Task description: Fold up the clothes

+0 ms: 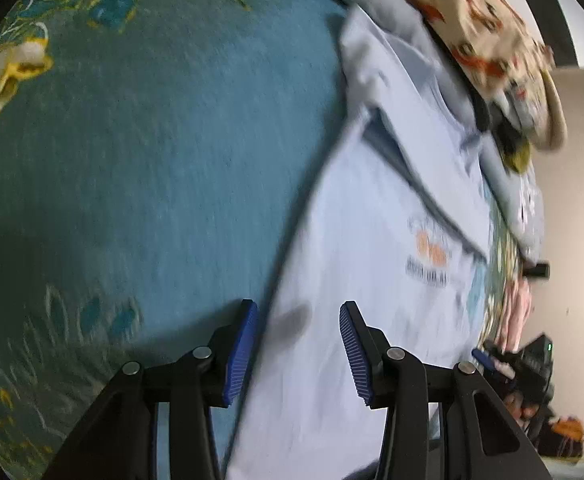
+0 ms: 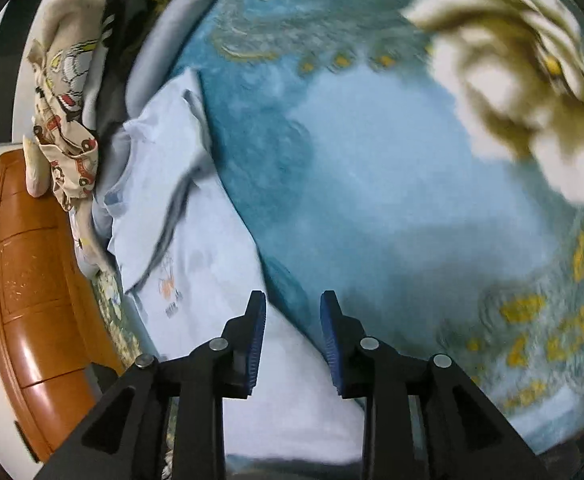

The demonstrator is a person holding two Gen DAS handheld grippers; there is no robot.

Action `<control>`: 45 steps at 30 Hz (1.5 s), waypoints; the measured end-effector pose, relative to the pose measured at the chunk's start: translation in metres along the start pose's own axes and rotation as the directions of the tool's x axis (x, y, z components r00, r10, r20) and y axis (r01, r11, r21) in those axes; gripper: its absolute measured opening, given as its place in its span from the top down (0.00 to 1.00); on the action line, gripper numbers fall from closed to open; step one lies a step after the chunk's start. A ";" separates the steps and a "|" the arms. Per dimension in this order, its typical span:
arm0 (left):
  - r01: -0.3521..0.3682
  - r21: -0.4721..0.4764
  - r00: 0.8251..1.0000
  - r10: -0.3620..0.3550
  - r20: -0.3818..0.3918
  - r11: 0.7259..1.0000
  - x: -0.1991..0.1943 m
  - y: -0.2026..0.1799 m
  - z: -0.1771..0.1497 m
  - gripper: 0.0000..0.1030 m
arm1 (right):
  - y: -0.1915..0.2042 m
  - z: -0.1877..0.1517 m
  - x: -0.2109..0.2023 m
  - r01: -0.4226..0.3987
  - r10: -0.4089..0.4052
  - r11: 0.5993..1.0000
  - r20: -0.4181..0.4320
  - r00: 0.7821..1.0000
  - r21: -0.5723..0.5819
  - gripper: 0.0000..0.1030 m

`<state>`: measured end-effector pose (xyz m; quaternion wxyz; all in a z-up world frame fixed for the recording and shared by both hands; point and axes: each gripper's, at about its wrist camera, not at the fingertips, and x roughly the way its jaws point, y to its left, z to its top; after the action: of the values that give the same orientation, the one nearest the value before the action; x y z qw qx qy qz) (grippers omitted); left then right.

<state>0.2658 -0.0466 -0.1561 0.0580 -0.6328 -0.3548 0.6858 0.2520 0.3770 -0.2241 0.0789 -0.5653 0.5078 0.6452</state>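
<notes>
Blue finger pads [image 1: 240, 354] are sitting nearest the lens at the bottom of the left wrist view. Left gripper [image 1: 300, 354] is gaping wide and gripping nothing; its left pad is hanging over the teal blanket [image 1: 151, 168], its right pad over the pale blue shirt [image 1: 372, 240], so the shirt's long edge is running up between them.

Right gripper [image 2: 292, 338] is showing a narrower gap, also empty, at bottom centre of its view. Same shirt [image 2: 195, 248] is filling the lower left there, one sleeve folded across the chest near the orange print. Its edge is passing under the right-hand pad.

Unfolded clothes pile [image 2: 67, 80] is crowding the upper left of the right view, touching the shirt's collar end. Wooden bed frame [image 2: 31, 280] is running down the left edge.

I'm reading this as lining up for an edge grab. Both views are smearing with motion blur, so I can't tell how high either gripper sits above the cloth.

Risks I'm watching:
- closing too deep and pinching blanket along with shirt
- catching one layer only, so the folded sleeve slides open
- dragging the collar end and pulling the pile along with it
</notes>
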 end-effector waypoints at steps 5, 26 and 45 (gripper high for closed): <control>-0.013 0.050 0.998 0.016 -0.053 0.999 0.000 0.003 -0.033 0.54 | -0.003 -0.021 0.016 0.081 -0.089 0.995 -0.155 0.984 -0.058 0.72; -0.006 0.166 1.000 0.010 -0.028 0.986 -0.025 0.016 -0.052 0.95 | 0.058 -0.040 0.046 0.218 -0.290 0.918 -0.188 0.938 -0.330 0.98; -0.019 0.135 0.986 -0.004 0.168 0.991 -0.001 -0.031 0.101 0.94 | 0.082 0.040 -0.015 0.030 -0.002 0.992 0.232 0.973 -0.119 0.95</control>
<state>0.1628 -0.0662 -0.1437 0.0684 -0.5686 -0.3086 0.7595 0.1753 0.3750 -0.1719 0.1081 -0.4941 0.4506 0.7356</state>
